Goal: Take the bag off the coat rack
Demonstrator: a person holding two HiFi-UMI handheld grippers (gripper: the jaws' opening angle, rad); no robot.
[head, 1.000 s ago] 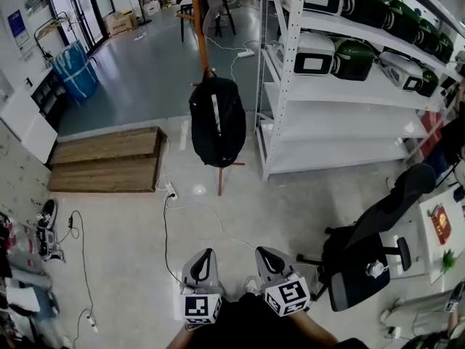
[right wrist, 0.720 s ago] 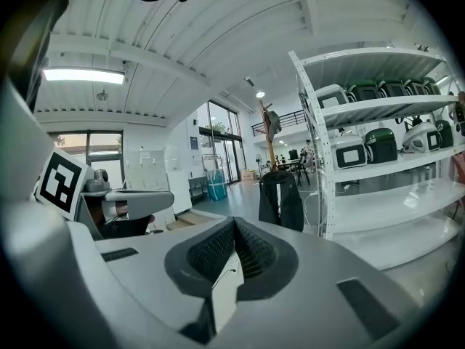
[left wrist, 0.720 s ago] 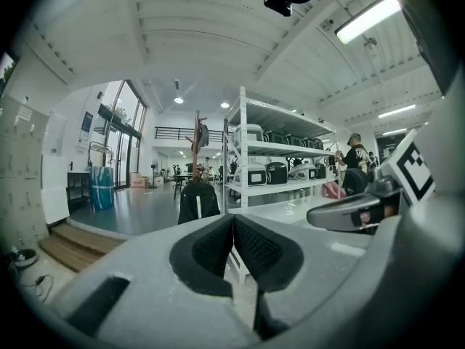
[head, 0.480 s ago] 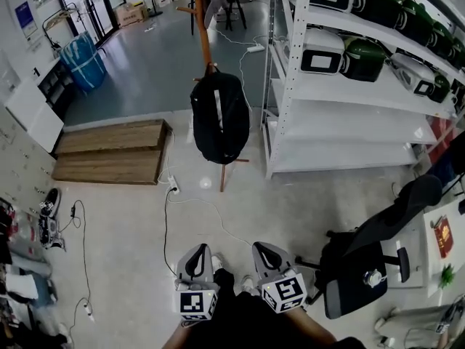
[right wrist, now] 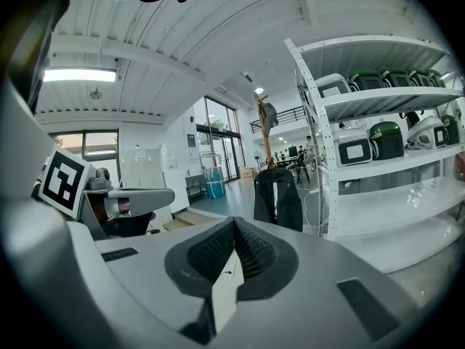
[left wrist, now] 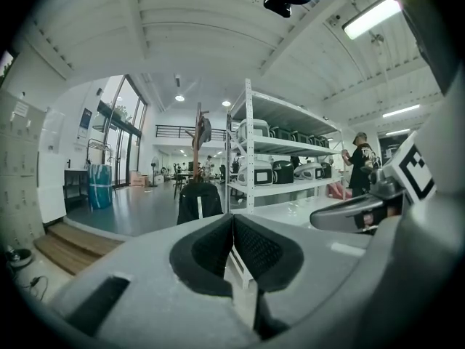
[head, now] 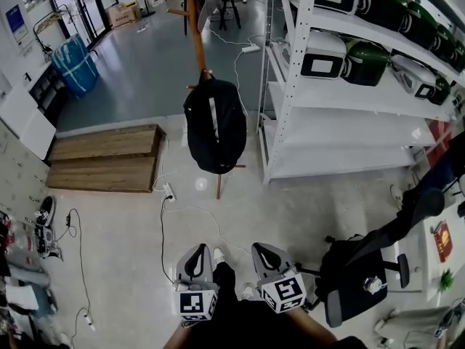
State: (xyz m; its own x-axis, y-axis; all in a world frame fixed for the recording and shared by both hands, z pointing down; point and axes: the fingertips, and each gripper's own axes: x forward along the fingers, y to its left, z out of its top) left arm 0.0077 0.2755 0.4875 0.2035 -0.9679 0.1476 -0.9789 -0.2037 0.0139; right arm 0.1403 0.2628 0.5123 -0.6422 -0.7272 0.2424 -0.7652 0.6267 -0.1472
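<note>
While you stand well back from the coat rack [head: 195,27], the head view shows the black bag [head: 214,126] hanging on its pole, low down, near the rack's feet. Your left gripper [head: 199,251] and right gripper [head: 264,250] are down by you, far from the rack, both shut tight with nothing in them. A white cable [head: 166,224] lies on the floor between you and the rack, so you could trip on it. In the left gripper view the pads [left wrist: 218,246] touch each other, and the bag is far ahead. The right gripper view shows the same: jaws pressed together, empty, the bag far off. If you tug the bag sideways, the thin rack might tip over. Since a second ago the bag looks a bit nearer, and both grippers stay shut.
</note>
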